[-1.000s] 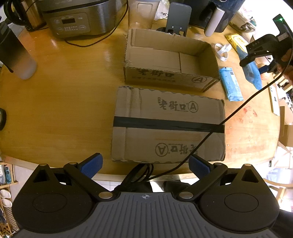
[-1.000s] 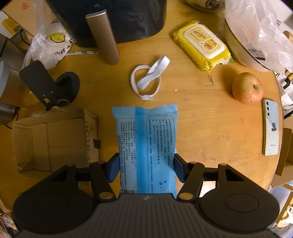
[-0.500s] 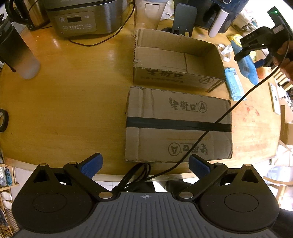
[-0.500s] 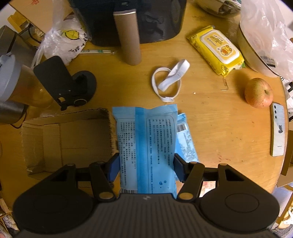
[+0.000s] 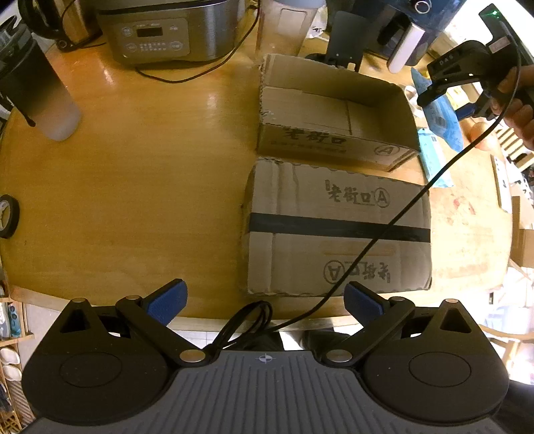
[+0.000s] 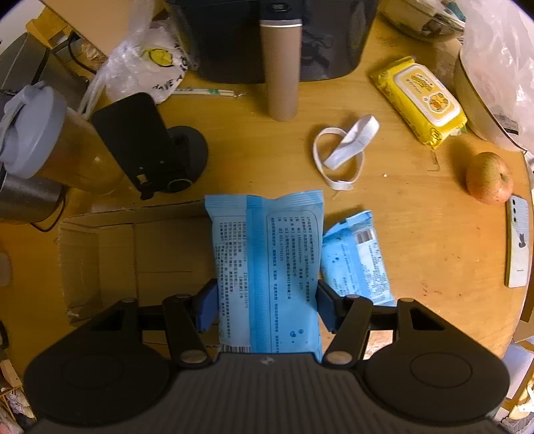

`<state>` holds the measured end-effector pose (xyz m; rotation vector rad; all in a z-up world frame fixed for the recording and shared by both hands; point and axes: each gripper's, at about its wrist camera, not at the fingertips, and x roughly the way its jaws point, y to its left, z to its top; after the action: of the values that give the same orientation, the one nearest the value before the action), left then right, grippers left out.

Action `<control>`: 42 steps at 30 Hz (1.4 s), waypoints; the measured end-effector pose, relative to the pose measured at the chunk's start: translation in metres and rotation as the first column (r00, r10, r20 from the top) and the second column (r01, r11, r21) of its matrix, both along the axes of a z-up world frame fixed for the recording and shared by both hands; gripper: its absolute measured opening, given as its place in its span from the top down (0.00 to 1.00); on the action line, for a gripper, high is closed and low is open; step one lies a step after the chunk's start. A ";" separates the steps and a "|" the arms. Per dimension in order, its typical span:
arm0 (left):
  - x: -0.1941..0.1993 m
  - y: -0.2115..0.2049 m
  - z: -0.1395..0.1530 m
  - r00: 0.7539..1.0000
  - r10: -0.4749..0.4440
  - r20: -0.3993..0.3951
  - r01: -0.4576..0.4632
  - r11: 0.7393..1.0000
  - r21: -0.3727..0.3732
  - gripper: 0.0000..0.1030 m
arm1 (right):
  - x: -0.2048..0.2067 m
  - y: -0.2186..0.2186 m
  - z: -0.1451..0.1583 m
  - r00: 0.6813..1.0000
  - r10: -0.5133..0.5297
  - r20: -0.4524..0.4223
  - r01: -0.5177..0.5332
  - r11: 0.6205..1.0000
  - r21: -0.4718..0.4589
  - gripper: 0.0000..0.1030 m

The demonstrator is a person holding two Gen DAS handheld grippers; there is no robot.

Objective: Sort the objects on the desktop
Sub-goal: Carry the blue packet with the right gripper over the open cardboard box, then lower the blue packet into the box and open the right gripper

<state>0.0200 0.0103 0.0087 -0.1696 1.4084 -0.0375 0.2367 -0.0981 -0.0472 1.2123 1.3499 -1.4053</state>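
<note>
My right gripper [image 6: 267,307] is shut on a blue wipes pack [image 6: 267,263], which hangs over the right end of the open cardboard box [image 6: 113,257]. The same pack [image 5: 444,120] shows in the left wrist view under the right gripper [image 5: 464,110], beside the open box [image 5: 333,113]. A second blue pack [image 6: 360,263] lies flat on the table to the right of the box. My left gripper [image 5: 263,300] stands open with nothing between its fingers, above the table's near edge in front of a taped closed carton [image 5: 337,227].
A white strap [image 6: 343,150], a yellow wipes pack [image 6: 420,100], an apple [image 6: 489,177] and a phone [image 6: 519,240] lie to the right. A phone stand [image 6: 147,147], a cardboard tube [image 6: 280,66] and a lidded cup [image 6: 43,140] stand behind the box. A cooker [image 5: 167,30] stands far left.
My right gripper has carried the blue pack leftward from beside the open box to over its right end, uncovering the second blue pack. The left gripper has drifted slightly left.
</note>
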 end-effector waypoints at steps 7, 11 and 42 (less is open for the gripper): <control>-0.002 0.007 -0.001 1.000 0.007 -0.006 -0.007 1.000 0.011 0.00 | 0.016 0.005 -0.007 0.998 0.067 0.011 -0.067 0.998 0.010 0.42; -0.003 0.012 -0.002 1.000 0.017 -0.011 -0.017 1.000 0.014 0.00 | 0.024 0.008 -0.012 0.996 0.087 0.018 -0.088 0.996 0.016 0.42; -0.004 0.028 -0.003 0.999 0.050 -0.020 -0.049 0.999 0.014 0.00 | 0.063 0.012 -0.035 0.981 0.188 0.037 -0.190 0.981 0.038 0.42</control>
<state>0.0162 0.0380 0.0060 -0.1941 1.4242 0.0146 0.2999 -0.0860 -0.0823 1.0977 1.4370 -1.2240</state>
